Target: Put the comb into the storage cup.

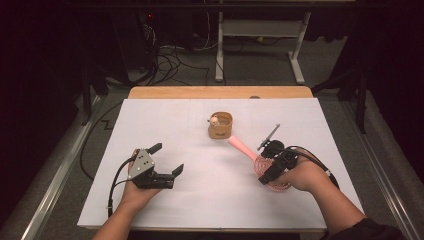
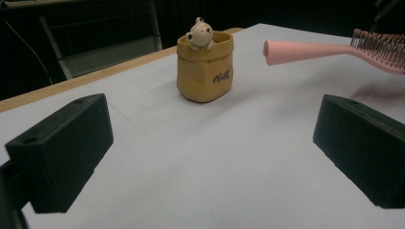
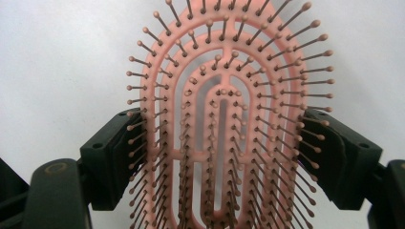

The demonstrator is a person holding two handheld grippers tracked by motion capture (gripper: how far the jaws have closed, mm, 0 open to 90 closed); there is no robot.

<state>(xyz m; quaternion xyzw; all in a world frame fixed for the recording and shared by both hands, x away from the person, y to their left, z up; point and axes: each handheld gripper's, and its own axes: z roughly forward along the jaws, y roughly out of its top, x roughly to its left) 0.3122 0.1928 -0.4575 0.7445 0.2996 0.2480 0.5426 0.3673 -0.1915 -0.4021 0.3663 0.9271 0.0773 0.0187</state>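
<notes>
- The right gripper point(image 1: 274, 167) is clamping the pink hairbrush point(image 3: 224, 124) by its head, handle pointing to 11 o'clock toward the yellow pouch point(image 1: 220, 125).
- The left gripper point(image 1: 167, 159) is resting wide open, empty.
- Next move, likely: seating the handle in the pouch.

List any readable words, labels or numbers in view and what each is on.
Dark script on the yellow pouch, at its lower right: too blurred and partly turned away to read.
Pink hairbrush: no text visible.
Small figure in the pouch: no text.
</notes>
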